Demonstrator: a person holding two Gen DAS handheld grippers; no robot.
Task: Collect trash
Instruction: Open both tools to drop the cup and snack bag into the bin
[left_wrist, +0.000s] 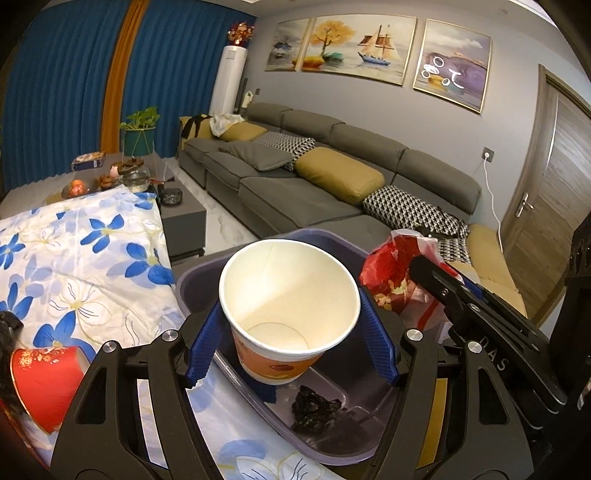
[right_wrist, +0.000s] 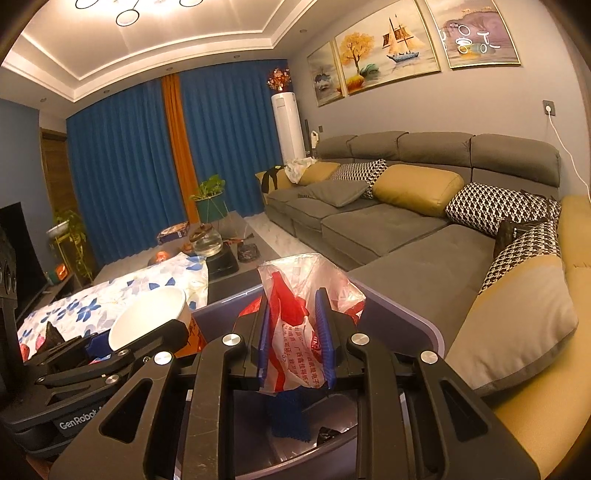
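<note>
The left claw (left_wrist: 291, 332) is clamped around a white-lined orange paper cup (left_wrist: 288, 306), holding it upright over the grey-purple plastic bin (left_wrist: 199, 280), presumably so it can drop straight in. Beside it, the right claw (right_wrist: 293, 339) pinches a crumpled red-and-white plastic bag (right_wrist: 295, 314) narrowly between its blue pads, also above the bin. A black crumpled scrap (left_wrist: 314, 408) already lies on the bin's floor. A red paper cup (left_wrist: 44, 384) lies tipped on the blue-flowered cloth (left_wrist: 92, 258) covering the counter, likely awaiting collection.

White-orange cup (left_wrist: 288, 314), red-white bag (right_wrist: 295, 332), purple bin (left_wrist: 332, 435).
</note>
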